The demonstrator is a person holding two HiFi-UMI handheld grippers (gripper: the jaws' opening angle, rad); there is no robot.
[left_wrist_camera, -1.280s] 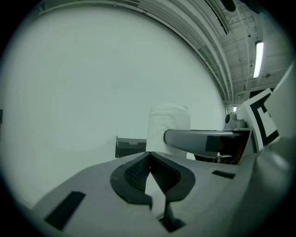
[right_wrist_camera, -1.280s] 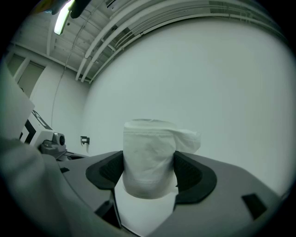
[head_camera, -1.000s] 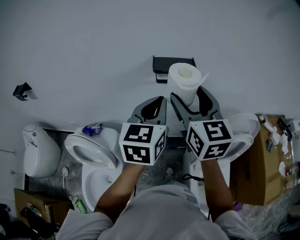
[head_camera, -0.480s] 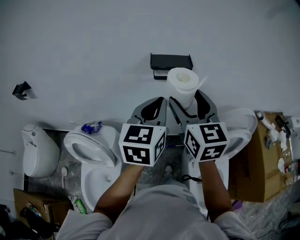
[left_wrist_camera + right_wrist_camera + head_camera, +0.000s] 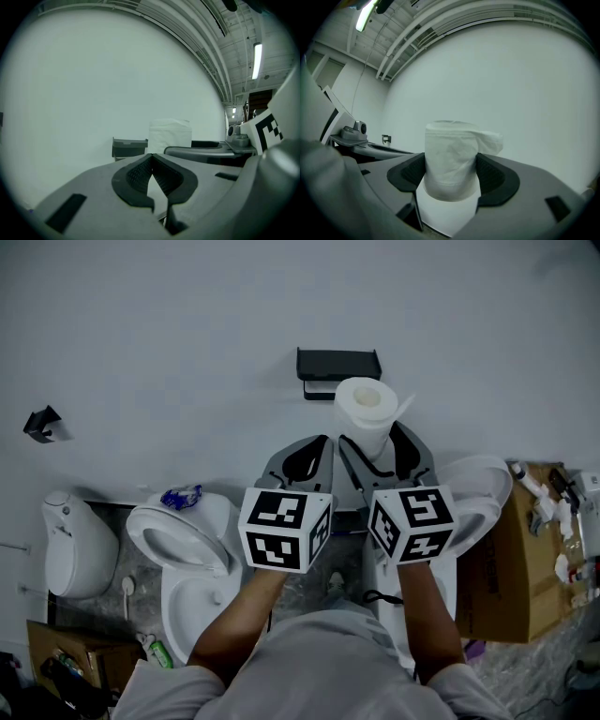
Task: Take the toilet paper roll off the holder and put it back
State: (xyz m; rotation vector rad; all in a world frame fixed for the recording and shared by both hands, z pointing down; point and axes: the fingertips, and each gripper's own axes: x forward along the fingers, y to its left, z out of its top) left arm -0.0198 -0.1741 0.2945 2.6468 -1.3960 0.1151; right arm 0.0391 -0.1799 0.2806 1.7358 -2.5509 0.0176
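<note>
White paper roll [image 5: 364, 407] just beside holder [image 5: 338, 371], off it | right gripper [image 5: 452, 171] pinching its sides; left gripper [image 5: 151, 161] pressed together, empty | likely soft, light, crushable; squeeze gently mid-barrel

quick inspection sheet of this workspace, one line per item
surface: plain white wall, bare.
job's things: toilet paper roll upright, loose flap at its side, close by the black holder.
clutter: toilet bowls; cardboard box with odds and ends on top.
grippers: left gripper shut, empty; right gripper shut on the roll.
cables: nothing seen.
surroundings: small black bracket on the wall.
</note>
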